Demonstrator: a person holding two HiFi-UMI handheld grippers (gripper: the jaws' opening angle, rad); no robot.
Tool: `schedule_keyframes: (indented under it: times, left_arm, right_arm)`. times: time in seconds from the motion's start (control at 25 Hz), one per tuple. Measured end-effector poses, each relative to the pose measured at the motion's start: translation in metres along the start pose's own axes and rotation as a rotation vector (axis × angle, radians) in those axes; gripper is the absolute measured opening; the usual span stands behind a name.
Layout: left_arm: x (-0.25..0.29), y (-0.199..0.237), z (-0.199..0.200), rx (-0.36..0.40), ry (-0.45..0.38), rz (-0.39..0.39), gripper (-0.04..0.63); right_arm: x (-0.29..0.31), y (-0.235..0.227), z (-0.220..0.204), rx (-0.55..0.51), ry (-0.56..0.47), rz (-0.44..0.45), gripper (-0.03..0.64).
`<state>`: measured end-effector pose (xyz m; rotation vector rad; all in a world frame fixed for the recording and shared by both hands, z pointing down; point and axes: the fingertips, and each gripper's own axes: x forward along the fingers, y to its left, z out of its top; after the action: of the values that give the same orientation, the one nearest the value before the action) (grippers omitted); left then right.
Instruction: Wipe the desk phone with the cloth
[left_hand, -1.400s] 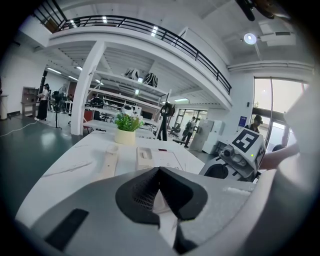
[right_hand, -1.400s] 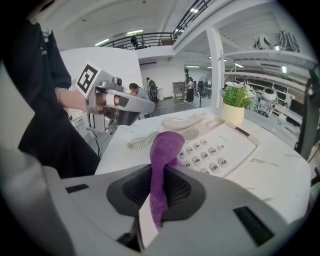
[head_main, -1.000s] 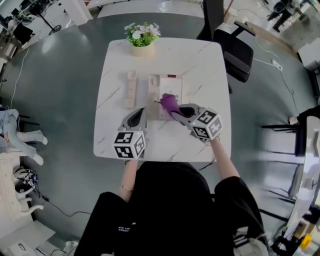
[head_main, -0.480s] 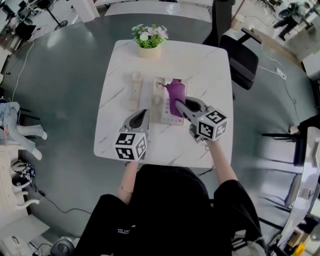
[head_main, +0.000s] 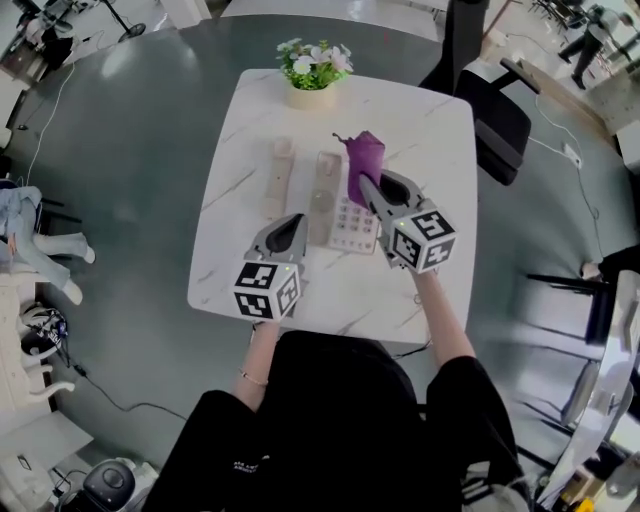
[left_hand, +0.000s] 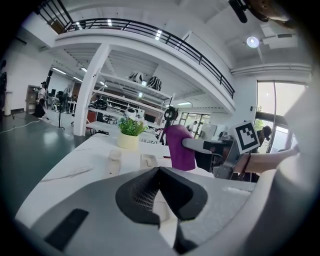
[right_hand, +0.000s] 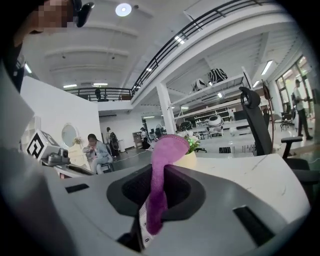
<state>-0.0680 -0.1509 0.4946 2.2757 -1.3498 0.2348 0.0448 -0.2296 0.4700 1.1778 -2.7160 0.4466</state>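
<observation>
while the right gripper pinches the purple cloth at the phone's far right corner, the left gripper, closed and empty, sits by its near left edge on the table.

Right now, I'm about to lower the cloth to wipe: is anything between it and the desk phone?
Nothing visible. The cloth, held by the right hand-held gripper, is above the desk phone's far end; the left hand-held gripper and the handset sit to the left.
</observation>
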Motion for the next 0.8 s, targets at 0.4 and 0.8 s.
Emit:
schedule_keyframes:
  times: [0.4,0.8]
  left_arm:
    - [0.018,0.008,0.0,-0.022,0.015,-0.004,-0.003]
    - [0.024,0.016,-0.002,-0.061,0.026,-0.007,-0.003]
  right_arm:
    - [0.034,-0.03,0.021,-0.169,0.015,-0.121,0.037]
    - [0.06,-0.048,0.025,-0.432,0.084,-0.198,0.037]
